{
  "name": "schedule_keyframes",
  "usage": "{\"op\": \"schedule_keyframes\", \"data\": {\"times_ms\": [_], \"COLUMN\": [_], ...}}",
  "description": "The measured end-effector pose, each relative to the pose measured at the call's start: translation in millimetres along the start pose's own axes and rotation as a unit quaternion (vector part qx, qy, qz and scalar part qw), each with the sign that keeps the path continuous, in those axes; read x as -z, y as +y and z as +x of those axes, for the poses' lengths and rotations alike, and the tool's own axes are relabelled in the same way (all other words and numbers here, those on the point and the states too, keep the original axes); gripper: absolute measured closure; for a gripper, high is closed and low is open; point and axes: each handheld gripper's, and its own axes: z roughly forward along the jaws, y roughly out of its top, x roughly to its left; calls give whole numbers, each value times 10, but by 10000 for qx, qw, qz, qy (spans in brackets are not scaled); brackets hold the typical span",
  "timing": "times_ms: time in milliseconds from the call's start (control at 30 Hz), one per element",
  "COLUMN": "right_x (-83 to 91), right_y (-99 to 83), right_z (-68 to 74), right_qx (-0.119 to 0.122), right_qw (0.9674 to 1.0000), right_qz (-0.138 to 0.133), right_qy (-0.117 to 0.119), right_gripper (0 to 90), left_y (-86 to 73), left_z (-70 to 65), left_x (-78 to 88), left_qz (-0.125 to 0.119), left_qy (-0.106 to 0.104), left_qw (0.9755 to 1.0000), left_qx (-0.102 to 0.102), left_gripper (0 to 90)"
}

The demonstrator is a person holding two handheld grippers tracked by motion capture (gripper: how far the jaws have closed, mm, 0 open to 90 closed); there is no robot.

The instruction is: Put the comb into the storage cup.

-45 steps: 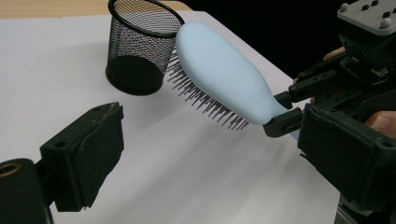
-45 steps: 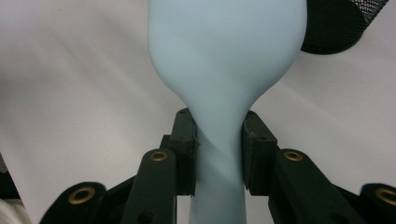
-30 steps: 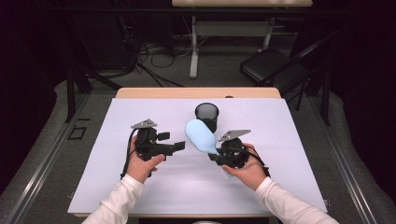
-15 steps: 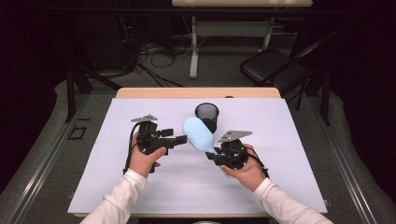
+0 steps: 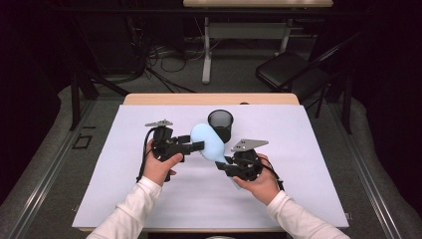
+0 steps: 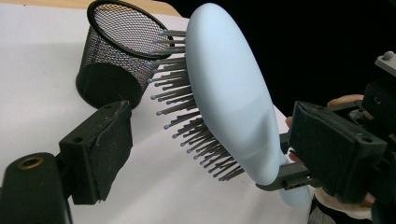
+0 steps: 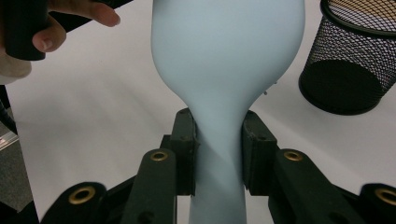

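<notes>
Hairbrush [image 5: 206, 143], pale blue with grey bristles, hangs above the white table cover [image 5: 308, 164], just left and near of the black mesh cup [image 5: 220, 125]. The right gripper [image 5: 224, 166] pinches its narrow handle, both pads pressed against it. The left gripper [image 5: 199, 146] reaches in from the left at the brush head; its jaws have just been closing, yet they stand spread around the head, pads clear of it.

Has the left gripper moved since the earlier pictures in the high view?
Yes. The left gripper has shifted right, toward the mesh cup, and its jaws, just closing, now straddle the head of the blue hairbrush without pressing on it.
</notes>
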Motion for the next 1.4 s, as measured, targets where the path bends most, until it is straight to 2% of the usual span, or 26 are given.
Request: {"op": "schedule_keyframes", "data": {"times_ms": [633,1400], "right_x": [7,-18], "right_y": [9,16], "right_z": [56,108], "right_qx": [91,144], "right_qw": [9999,9996], "right_qz": [-109,-199], "right_qy": [67,148], "right_gripper": [700,701], "left_y": [-8,-13], "left_z": [-58,-48], "left_x": [-165,-207], "left_qz": [90,139], "left_qy": [-227,-374], "left_qw": [9997,9990], "left_qx": [49,189], "left_gripper": [155,206]}}
